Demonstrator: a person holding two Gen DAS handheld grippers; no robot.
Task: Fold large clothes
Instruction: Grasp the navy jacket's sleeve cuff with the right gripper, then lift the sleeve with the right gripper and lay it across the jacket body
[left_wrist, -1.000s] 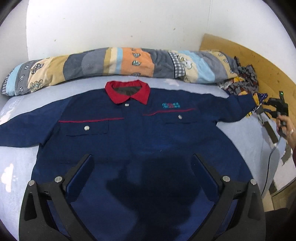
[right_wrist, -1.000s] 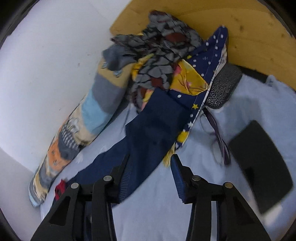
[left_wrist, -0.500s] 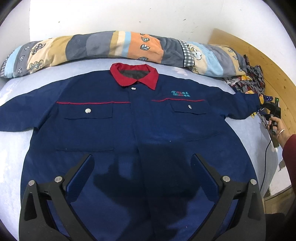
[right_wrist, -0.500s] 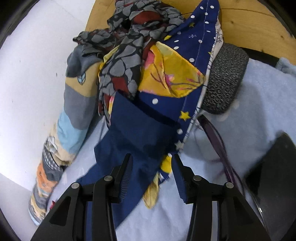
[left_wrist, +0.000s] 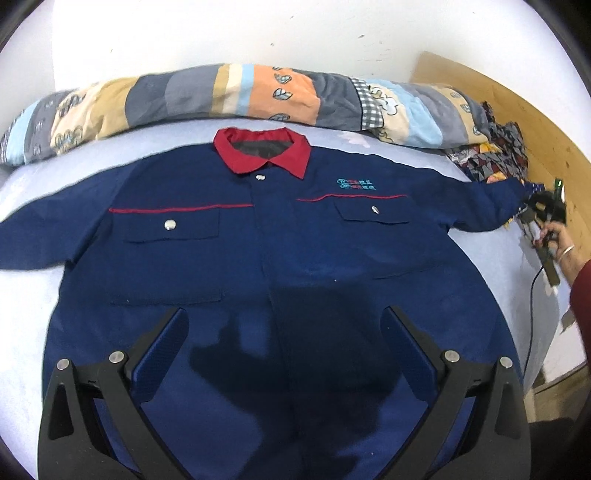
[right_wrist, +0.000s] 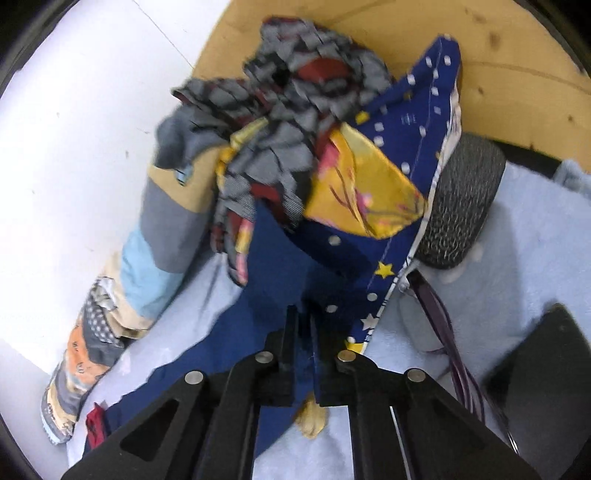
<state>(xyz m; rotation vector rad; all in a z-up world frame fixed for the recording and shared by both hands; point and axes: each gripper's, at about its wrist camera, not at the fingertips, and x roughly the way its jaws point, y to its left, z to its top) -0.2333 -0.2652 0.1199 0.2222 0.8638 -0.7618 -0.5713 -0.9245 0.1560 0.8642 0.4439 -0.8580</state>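
A large navy work jacket (left_wrist: 258, 258) with a red collar (left_wrist: 262, 155) lies flat, front up, on a pale blue bed (left_wrist: 22, 306), sleeves spread out. My left gripper (left_wrist: 284, 332) is open and empty, hovering above the jacket's lower front. My right gripper (right_wrist: 303, 317) is shut on the end of the jacket's right-hand sleeve (right_wrist: 273, 273), at the far right of the bed. It also shows in the left wrist view (left_wrist: 543, 206), at the sleeve's cuff (left_wrist: 506, 195).
A rolled patchwork quilt (left_wrist: 258, 96) runs along the wall behind the jacket. A heap of patterned clothes (right_wrist: 325, 140) lies by the wooden headboard (right_wrist: 517, 74). A dark round cushion (right_wrist: 458, 206), purple glasses (right_wrist: 443, 325) and a black flat object (right_wrist: 546, 369) lie right of the sleeve.
My right gripper has closed its fingers on the sleeve end; half a second ago they were open around it. The left gripper's view shifted slightly over the jacket.
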